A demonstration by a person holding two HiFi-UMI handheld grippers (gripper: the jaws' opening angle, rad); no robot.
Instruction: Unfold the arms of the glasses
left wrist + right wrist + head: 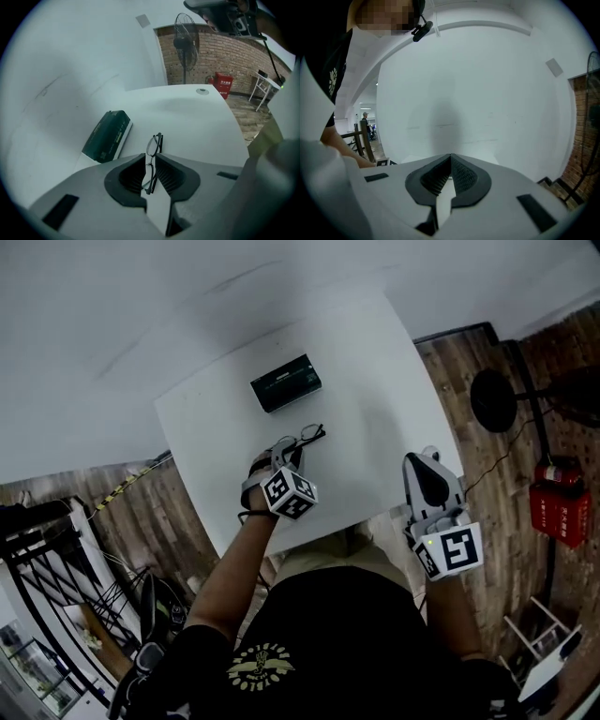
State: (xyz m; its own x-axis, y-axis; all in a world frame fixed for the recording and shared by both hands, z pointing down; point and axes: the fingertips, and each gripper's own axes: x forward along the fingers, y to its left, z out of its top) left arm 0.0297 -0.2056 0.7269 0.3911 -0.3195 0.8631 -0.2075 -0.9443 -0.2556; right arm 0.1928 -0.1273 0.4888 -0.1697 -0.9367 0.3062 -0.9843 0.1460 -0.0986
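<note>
Black glasses [152, 159] mid tabletop [197, 117] | left claw [151, 155] parted astride them, likely to pin frame | right claw [450, 156] closed, empty, spare

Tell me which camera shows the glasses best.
The left gripper view: the glasses lie close up on the table, between the left gripper's parted jaws, arms apparently folded. The head view shows them small, partly covered by that gripper. The right gripper view shows nothing of them.
</note>
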